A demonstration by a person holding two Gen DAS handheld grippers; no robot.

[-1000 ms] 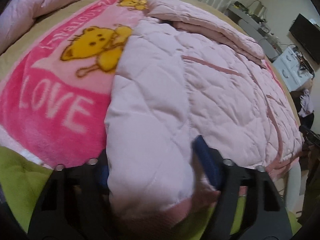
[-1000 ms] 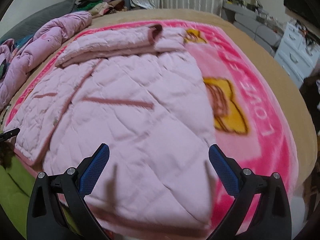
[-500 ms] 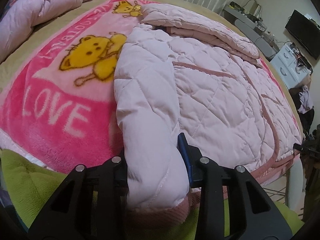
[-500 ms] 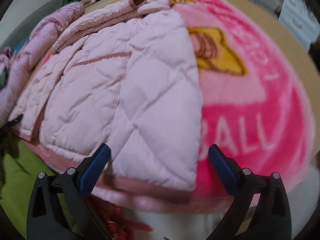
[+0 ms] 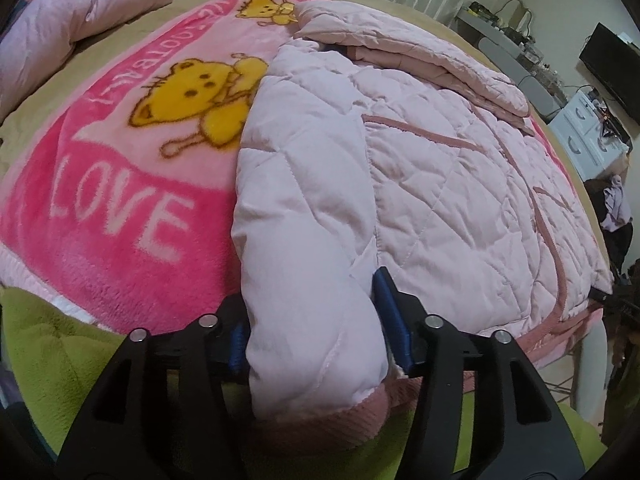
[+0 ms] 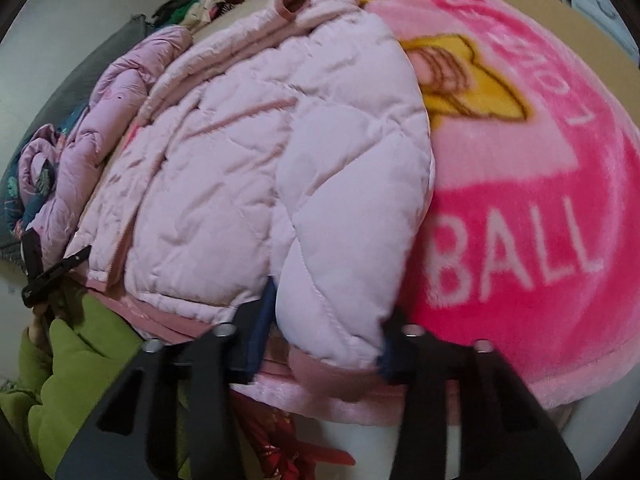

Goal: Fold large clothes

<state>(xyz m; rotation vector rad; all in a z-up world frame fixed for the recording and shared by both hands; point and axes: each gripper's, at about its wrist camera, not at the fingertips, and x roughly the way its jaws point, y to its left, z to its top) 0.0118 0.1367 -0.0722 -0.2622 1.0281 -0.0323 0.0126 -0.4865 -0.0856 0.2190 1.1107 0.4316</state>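
Observation:
A pale pink quilted jacket [image 5: 420, 168] lies spread on a pink blanket [image 5: 104, 216] with a yellow cartoon animal and the word LOVE. My left gripper [image 5: 316, 328] is shut on the jacket's near hem corner, with the padded fabric bulging between the blue pads. In the right wrist view the same jacket [image 6: 256, 168] lies on the blanket [image 6: 520, 216], and my right gripper [image 6: 324, 340] is shut on the other hem corner. A folded sleeve [image 5: 408, 48] lies across the jacket's far end.
A second pink padded garment [image 5: 80, 16] is heaped at the far left of the bed. Green fabric [image 5: 52, 360] lies under the near edge. White drawers [image 5: 584, 136] and a black screen [image 5: 608, 64] stand to the right. Clothes [image 6: 200, 8] are piled at the far wall.
The left gripper closed on the hem corner and stayed. The right gripper dropped from open above the jacket to the near hem and closed on it.

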